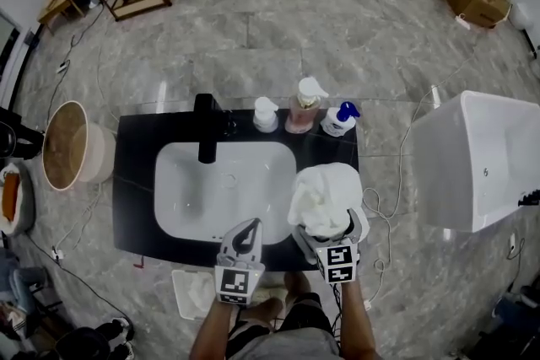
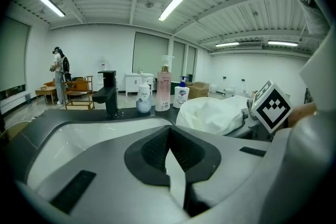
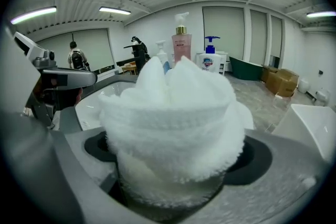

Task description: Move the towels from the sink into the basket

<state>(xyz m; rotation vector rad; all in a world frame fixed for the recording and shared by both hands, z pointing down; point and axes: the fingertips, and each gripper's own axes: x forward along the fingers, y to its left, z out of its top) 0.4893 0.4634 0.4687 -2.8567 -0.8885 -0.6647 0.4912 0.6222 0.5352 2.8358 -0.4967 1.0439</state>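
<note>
The sink (image 1: 181, 206) is set in the counter (image 1: 135, 181). The faucet (image 1: 205, 126) stands on the counter behind the sink, and three bottles (image 1: 305, 107) stand in a row to the faucet's right. The towel (image 1: 325, 194) is over the counter's right end, just right of the sink, between the jaws of your right gripper (image 1: 329, 230). Your left gripper (image 1: 243, 233) is over the sink's near rim. On the floor, a bin (image 1: 67, 147) stands left of the counter, a tub (image 1: 477, 160) right of it, and a basket (image 1: 196, 292) before it, by your feet.

You read only "Dove", on white pump bottle (image 2: 143, 99); labels on pink bottle (image 2: 163, 93) and blue-pump bottle (image 2: 182, 96) too small.
</note>
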